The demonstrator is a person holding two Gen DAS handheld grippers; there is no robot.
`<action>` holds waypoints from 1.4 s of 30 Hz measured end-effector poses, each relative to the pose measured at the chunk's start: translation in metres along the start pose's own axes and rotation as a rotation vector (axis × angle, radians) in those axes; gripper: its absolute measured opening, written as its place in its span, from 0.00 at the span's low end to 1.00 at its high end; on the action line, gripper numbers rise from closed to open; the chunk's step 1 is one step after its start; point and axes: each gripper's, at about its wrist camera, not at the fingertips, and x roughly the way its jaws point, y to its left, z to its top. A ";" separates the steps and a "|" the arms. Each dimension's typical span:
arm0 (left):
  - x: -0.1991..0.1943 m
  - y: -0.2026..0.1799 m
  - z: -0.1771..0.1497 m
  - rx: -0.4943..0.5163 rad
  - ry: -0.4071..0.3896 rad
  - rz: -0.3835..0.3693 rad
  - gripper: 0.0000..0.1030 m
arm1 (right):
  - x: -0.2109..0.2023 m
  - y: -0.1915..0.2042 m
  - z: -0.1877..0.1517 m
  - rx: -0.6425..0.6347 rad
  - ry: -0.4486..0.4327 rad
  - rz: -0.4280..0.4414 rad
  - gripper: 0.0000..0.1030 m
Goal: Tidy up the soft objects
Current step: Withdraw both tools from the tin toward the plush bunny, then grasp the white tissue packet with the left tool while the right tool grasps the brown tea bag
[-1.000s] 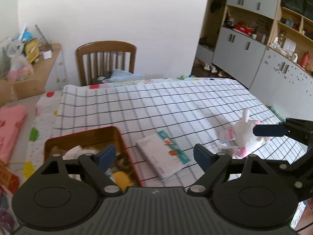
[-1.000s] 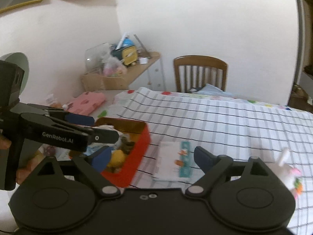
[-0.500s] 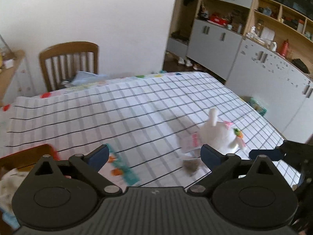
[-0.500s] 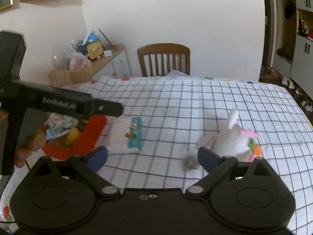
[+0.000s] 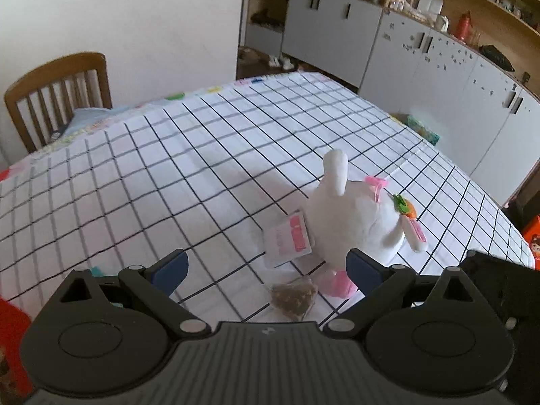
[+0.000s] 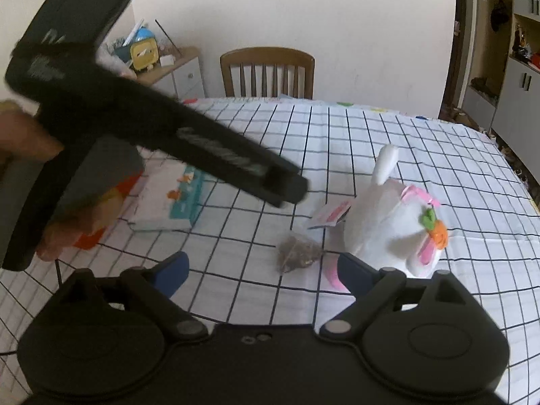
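Though unseen leftward, booklet (image 6: 168, 202) rightward.

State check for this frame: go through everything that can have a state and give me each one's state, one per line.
Left tool: open, empty.
Right tool: open, empty.
Bunny: lying on the tablecloth, ungrasped, one ear up.
Tag: resting flat beside the bunny.
Sachet: on the tablecloth, sealed as far as visible.
Booklet: closed, flat.
Cabinet doors: shut.

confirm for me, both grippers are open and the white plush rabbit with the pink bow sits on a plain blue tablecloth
Not quite: the tablecloth is white with a black grid, not plain blue, as both wrist views show. The rest holds: left gripper and right gripper are open, and the white plush rabbit sits on it.
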 end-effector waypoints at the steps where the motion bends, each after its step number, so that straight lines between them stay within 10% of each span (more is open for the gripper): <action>1: 0.005 0.000 0.001 -0.002 0.008 -0.003 0.98 | 0.004 -0.001 -0.001 0.002 0.006 0.005 0.90; 31: 0.095 0.012 0.008 0.024 0.109 -0.059 0.96 | 0.072 0.002 -0.005 0.003 0.037 -0.099 0.67; 42: 0.102 0.015 0.016 0.035 0.070 -0.044 0.38 | 0.072 0.002 -0.008 -0.004 0.031 -0.124 0.42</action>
